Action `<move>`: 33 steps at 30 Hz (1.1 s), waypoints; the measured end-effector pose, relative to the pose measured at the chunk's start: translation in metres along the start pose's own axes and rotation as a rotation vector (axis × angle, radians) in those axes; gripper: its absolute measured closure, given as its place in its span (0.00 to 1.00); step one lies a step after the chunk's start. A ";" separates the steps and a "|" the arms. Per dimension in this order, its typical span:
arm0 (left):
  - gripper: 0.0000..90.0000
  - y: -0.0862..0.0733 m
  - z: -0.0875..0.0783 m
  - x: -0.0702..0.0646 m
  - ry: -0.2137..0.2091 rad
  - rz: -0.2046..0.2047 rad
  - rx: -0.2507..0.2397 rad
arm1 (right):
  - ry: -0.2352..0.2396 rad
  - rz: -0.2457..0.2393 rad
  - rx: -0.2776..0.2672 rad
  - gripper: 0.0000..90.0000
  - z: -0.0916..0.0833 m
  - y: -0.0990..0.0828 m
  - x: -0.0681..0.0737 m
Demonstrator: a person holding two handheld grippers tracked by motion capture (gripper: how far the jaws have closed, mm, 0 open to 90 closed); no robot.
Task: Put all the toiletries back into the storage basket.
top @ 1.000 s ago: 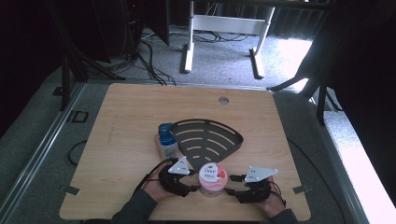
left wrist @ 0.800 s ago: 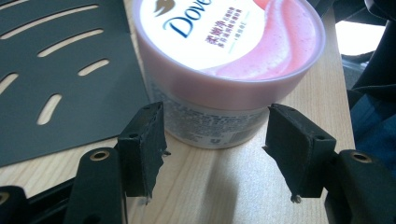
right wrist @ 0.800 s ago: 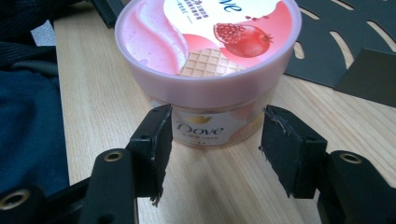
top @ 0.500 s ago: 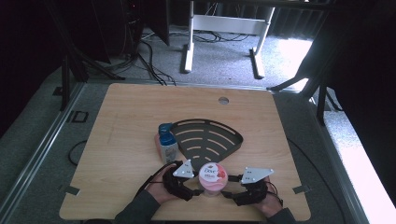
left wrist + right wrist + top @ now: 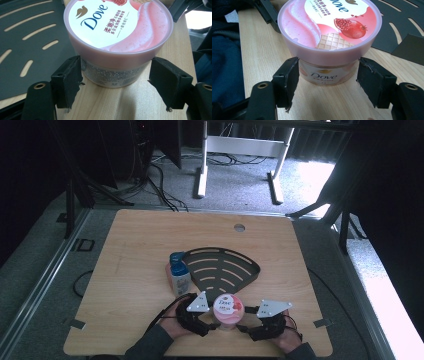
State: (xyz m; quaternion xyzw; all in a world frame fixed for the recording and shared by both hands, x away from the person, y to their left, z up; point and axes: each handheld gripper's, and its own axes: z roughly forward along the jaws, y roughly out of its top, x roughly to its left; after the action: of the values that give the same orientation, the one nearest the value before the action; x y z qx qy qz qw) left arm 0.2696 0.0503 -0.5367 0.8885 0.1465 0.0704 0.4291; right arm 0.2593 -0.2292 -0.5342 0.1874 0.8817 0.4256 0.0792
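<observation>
A pink-lidded Dove jar [image 5: 227, 309] stands upright on the wooden table [image 5: 140, 245], just in front of the black slotted rack [image 5: 222, 270]. My left gripper [image 5: 212, 323] reaches it from the left and my right gripper [image 5: 246, 329] from the right. In the left gripper view the jar [image 5: 117, 32] sits between the jaws of the left gripper [image 5: 116, 72]. These have just been opening: one pad [image 5: 67, 80] grazes the wall, the other stands off. The right gripper [image 5: 328, 67] also straddles the jar [image 5: 329, 32]. Its jaws have just been opening too, with both pads [image 5: 374, 82] slightly clear.
A small bottle with a blue cap [image 5: 179, 272] stands at the rack's left edge, close behind my left hand. The rack's dark surface [image 5: 27, 37] lies right behind the jar. The table's front edge is near both forearms. A round hole [image 5: 239, 227] sits at the table's far side.
My left gripper has shifted slightly to the right beside the jar. The jar, the bottle and the rack have stayed where they were.
</observation>
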 end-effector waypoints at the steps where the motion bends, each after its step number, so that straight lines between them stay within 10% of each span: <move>1: 0.30 0.000 0.000 -0.001 0.005 0.000 0.000 | -0.005 -0.010 -0.001 0.37 0.000 0.000 0.000; 33: 0.30 0.012 -0.002 -0.003 0.028 0.011 0.009 | -0.032 -0.021 -0.004 0.36 -0.008 0.005 0.000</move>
State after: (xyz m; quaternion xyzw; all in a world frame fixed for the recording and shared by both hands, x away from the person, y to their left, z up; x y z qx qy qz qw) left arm 0.2688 0.0432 -0.5259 0.8903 0.1476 0.0844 0.4224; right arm 0.2582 -0.2315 -0.5251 0.1847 0.8814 0.4235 0.0980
